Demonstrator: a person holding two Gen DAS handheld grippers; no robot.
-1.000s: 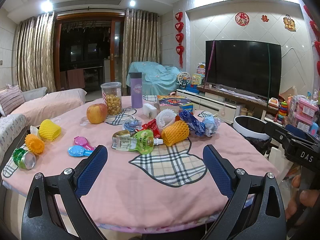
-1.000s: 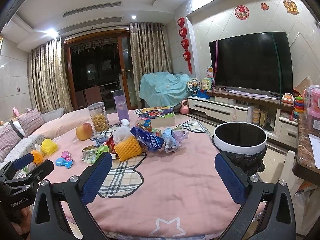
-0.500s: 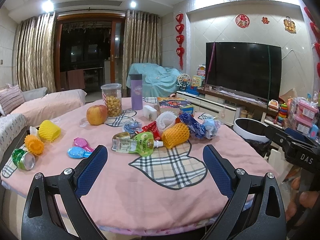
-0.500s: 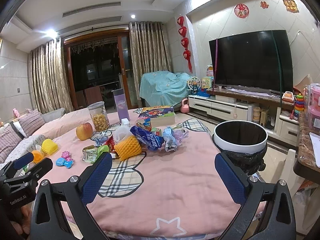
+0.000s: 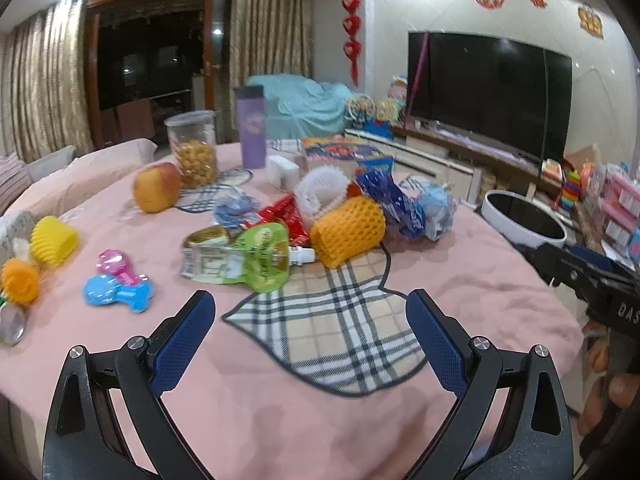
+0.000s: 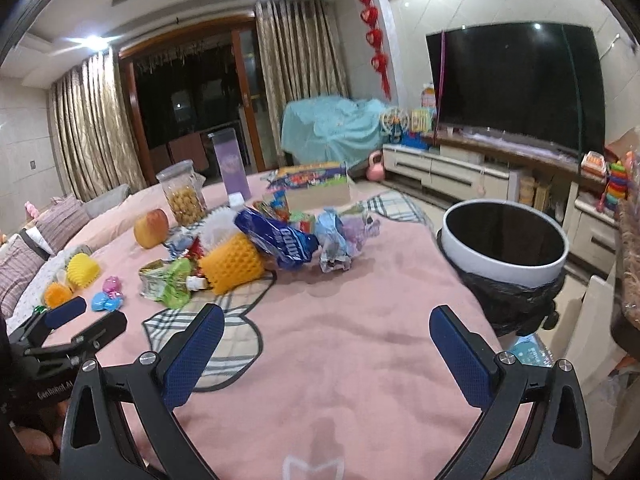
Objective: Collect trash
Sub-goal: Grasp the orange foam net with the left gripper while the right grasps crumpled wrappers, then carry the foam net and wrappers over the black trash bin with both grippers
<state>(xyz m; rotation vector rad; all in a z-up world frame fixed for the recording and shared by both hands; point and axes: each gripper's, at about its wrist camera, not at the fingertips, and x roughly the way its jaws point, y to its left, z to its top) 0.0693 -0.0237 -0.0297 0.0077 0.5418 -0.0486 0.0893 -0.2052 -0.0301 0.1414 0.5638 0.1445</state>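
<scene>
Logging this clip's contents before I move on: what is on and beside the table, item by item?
trash bin: 1, white rim with black liner, off the table's right edge
orange foam net: 1, orange, middle of the trash pile
green pouch: 1, green, left of the net
blue wrapper: 1, blue, right of the net
crumpled wrapper: 1, pale blue, right end of the pile
apple: 1, red-yellow, behind the pile on the left
snack jar: 1, clear, beside the apple
purple bottle: 1, far side
yellow foam net: 1, left edge
table: 1, pink cloth
left claw: open, empty
right claw: open, empty
</scene>
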